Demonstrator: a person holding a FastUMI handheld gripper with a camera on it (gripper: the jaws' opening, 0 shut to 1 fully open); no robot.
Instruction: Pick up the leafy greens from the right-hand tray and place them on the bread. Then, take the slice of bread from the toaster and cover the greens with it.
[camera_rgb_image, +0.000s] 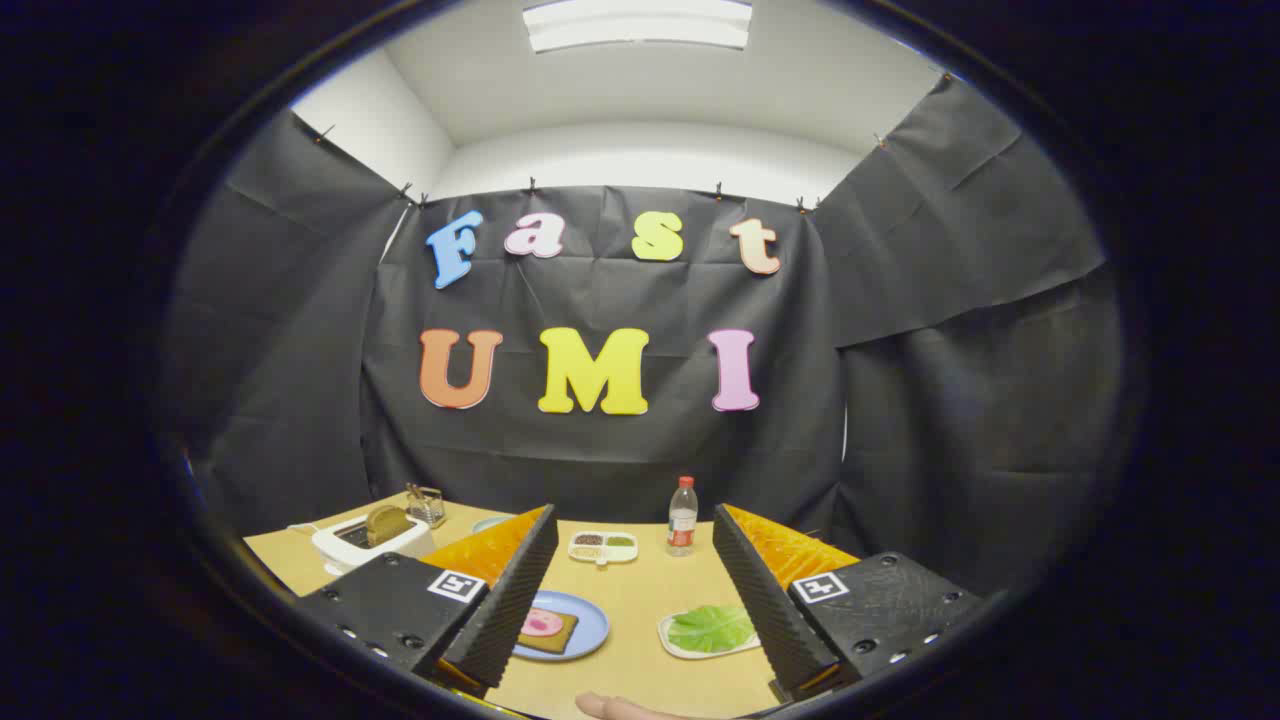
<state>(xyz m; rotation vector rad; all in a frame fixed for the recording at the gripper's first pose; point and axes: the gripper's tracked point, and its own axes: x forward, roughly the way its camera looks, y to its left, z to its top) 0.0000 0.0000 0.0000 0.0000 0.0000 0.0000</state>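
— Gripper (635, 555) up over the near edge of the table (640, 620), fingers (515, 590) spread wide apart, nothing between them, nothing touched.

— And the leafy greens?

— Leafy greens (712, 628) lie flat on the white tray (672, 640), near the right finger, just inside its tip line. Untouched, one broad green leaf by the look of it.

— What's on the left side?

— Blue plate (592, 628) beside the left finger, partly hidden by it, and on the plate a brown slice of bread (548, 630) with something pink on top. Plate and tray sit apart, bare table between them.

— Toaster?

— White toaster (372, 540) far left, beyond the left finger, with a slice of bread (385, 520) standing up out of its slot. Behind it a small wire rack (427, 503); I can't tell what's in it.

— Anything further back?

— Between the fingers, toward the far edge, a small white divided dish (603, 546) with dark and green fillings, and just right of it a clear bottle (683, 517) with a red cap, upright. A pale fingertip (615, 707) pokes in at the very near edge, below the gap.
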